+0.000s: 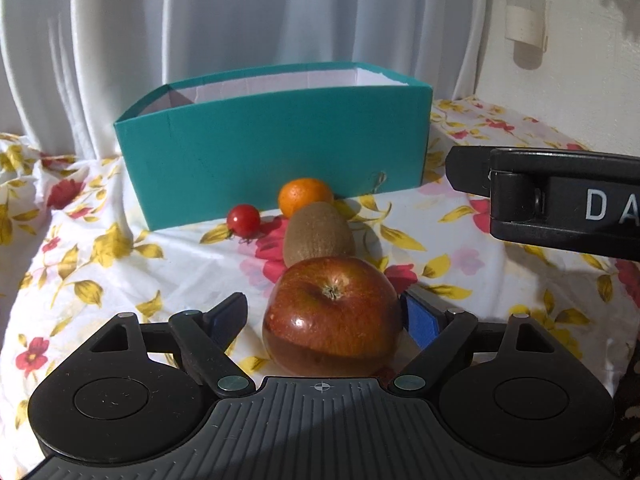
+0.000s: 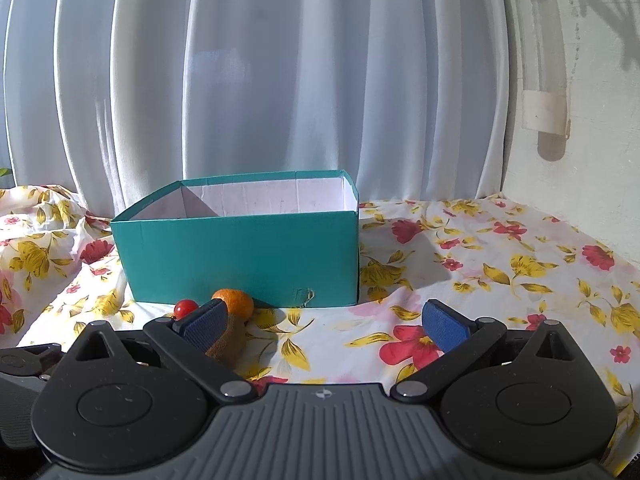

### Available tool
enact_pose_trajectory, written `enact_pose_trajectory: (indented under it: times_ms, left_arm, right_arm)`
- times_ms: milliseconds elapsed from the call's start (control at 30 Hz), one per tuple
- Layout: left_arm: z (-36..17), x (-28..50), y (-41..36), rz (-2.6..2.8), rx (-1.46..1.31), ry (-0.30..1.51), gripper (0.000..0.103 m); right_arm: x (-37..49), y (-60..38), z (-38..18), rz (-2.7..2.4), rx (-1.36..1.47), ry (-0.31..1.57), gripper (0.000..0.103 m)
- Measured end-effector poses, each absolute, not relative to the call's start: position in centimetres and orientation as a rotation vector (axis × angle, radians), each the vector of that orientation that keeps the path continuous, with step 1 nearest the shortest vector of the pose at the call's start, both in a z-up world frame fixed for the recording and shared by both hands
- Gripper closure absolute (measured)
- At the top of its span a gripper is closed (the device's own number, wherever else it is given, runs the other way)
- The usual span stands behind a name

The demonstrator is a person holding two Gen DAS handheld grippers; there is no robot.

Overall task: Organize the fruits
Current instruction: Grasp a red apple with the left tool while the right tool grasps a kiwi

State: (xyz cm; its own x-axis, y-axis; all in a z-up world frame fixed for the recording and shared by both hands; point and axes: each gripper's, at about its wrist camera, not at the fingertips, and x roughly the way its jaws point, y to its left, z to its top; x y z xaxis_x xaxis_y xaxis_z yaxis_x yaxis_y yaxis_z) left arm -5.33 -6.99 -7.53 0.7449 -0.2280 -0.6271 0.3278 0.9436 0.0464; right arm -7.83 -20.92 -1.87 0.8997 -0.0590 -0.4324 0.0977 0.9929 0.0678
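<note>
1. Left gripper (image 1: 324, 316), low centre of the left wrist view: jaws spread, with the apple (image 1: 331, 314) between them. The right blue pad (image 1: 420, 320) lies against or just beside the apple's flank; the left finger (image 1: 226, 316) stands clear, with cloth showing in the gap. No pinch is evident.
2. The apple – red, stem end up – sits on the floral cloth (image 1: 120, 264) at lower centre of the frame.
3. The kiwi (image 1: 318, 234) lies directly behind the apple, touching or nearly so; which one cannot be told.
4. The orange (image 1: 306, 196) sits behind the kiwi, close against the front wall of the teal box (image 1: 272, 148). The tomato (image 1: 243, 219) rests just left of the orange, near the same wall.
5. The box is open-topped with a white interior. No fruit shows inside it from either view; its floor is hidden.
6. Right gripper (image 2: 324, 324), low centre of the right wrist view: jaws spread wide, nothing between them but cloth.
7. In that view the tomato (image 2: 185, 308) and orange (image 2: 236, 300) show at centre left before the box (image 2: 240, 252); the kiwi (image 2: 228, 346) is partly hidden behind the left finger.
8. A black gripper body (image 1: 560, 204) with white lettering enters at the right edge of the left wrist view – above the cloth, apart from the fruit.
9. White curtains (image 2: 240, 80) hang behind the box.
</note>
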Motion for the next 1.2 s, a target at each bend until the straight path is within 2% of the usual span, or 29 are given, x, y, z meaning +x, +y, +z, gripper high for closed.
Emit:
enact_pose_trajectory:
  times_ms: [100,333,667,867,933,1000,1067,1200]
  left_arm:
    - [-8.4,-4.9,-7.3,-0.320,0.166,0.688,0.025]
    - [-8.9,-4.9,-6.6,-0.316,0.178,0.665,0.025]
    - [-8.7,-5.4,-0.9,-0.193,0.133,0.652,0.026]
    - [-8.6,-5.2,1.0,-0.176,0.105,0.647,0.026]
    - [-8.6,-5.1,1.0,-0.178,0.112,0.646,0.026]
    - [-8.6,-5.2,1.2,-0.178,0.116,0.641,0.025]
    - [-8.7,-5.2,1.2,-0.180,0.117,0.640,0.025]
    - [-8.6,-5.2,1.4,-0.190,0.115,0.653,0.026]
  right_arm:
    - [-7.7,-20.8,-2.4,-0.077,0.088,0.462,0.000]
    - [-7.1,-20.0,-3.2,-0.049,0.071,0.486,0.000]
    - [-4.0,-17.0,-5.2,0.065,0.073,0.525,0.001]
    - [-1.3,-14.8,-7.0,0.138,0.067,0.593,0.015]
    - [-0.2,-14.3,-7.4,0.151,0.067,0.621,0.023]
    - [0.8,-13.8,-8.0,0.163,0.059,0.671,0.040]
    - [1.1,-13.4,-8.0,0.149,0.032,0.664,0.049]
    - [1.0,-13.2,-7.9,0.145,0.002,0.672,0.051]
